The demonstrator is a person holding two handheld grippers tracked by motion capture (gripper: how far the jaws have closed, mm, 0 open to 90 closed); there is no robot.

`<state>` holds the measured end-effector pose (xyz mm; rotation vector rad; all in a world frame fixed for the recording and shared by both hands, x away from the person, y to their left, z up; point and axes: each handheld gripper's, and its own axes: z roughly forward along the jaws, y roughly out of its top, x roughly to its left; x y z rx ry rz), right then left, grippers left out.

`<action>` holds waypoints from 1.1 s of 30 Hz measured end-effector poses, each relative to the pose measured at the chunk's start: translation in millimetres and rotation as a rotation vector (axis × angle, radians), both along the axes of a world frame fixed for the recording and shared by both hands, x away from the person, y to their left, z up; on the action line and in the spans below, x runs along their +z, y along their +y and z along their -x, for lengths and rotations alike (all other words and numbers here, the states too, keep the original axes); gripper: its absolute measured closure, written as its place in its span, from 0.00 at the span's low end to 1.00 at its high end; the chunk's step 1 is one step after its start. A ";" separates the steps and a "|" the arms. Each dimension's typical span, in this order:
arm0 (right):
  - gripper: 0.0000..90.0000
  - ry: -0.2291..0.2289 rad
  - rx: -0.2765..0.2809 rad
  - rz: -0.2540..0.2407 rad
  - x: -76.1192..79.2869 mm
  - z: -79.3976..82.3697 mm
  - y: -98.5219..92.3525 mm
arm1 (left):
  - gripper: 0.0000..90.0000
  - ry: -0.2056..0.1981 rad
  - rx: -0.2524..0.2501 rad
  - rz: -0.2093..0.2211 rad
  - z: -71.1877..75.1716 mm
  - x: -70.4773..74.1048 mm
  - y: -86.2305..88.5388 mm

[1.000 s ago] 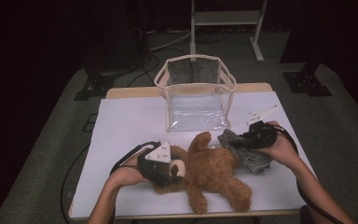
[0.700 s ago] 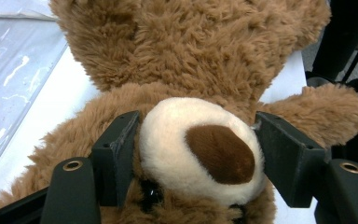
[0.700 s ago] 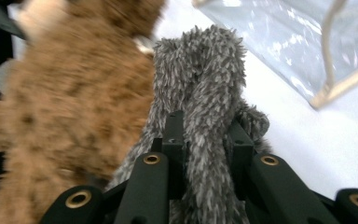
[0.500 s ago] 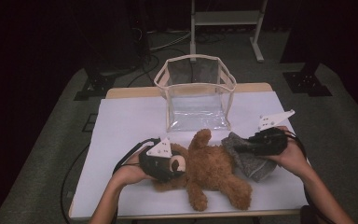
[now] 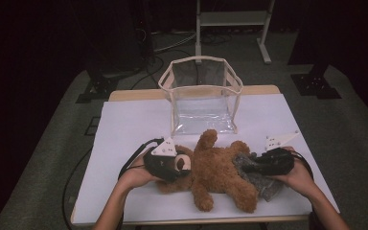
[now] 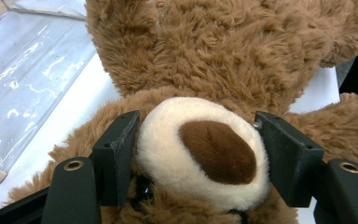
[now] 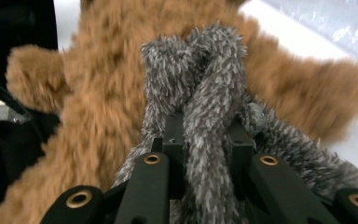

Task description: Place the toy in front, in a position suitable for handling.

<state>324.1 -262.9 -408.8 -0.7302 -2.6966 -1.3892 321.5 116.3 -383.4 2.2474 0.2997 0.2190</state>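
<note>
My right claw [image 5: 243,166] has dragged grey fuzzy cloth [image 7: 205,116] onto brown teddy [image 5: 220,172], clamped tight on it; left claw [image 6: 198,154] pinches teddy's cream muzzle [image 6: 200,154]

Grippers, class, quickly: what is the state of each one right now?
Left gripper: closed on the teddy bear, jaws clamped on both sides of its muzzle.
Right gripper: shut on the grey fuzzy cloth.

**A darkened recording lab**

A lone table [image 5: 139,120] under a white cover stands lit amid blackness. Cables [image 5: 165,45] snake over grey carpet [image 5: 52,143] behind it, black stand feet [image 5: 315,85] flank it, and a pale metal frame [image 5: 232,19] rises at the back: a staged test space, not a home.
</note>
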 end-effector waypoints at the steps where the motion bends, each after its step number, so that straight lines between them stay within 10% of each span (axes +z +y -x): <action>1: 0.83 0.005 0.001 0.008 -1.4 1.1 -1.1 | 0.37 -0.003 0.002 0.000 -0.4 -0.1 -0.2; 10: 0.83 -0.054 0.026 0.004 19.7 6.6 6.0 | 0.37 -0.002 0.018 0.001 -1.6 -0.8 -0.1; 19: 0.83 -0.003 0.015 0.058 -3.3 6.9 1.2 | 0.36 -0.003 0.024 -0.001 -1.8 -0.9 -0.9; 27: 0.83 -0.094 0.073 0.007 43.1 11.3 14.8 | 0.36 -0.016 0.030 -0.015 -1.7 -1.1 -4.6; 33: 0.83 -0.117 0.156 0.026 50.2 12.8 50.3 | 0.35 -0.021 0.031 -0.019 -1.1 -1.6 -5.2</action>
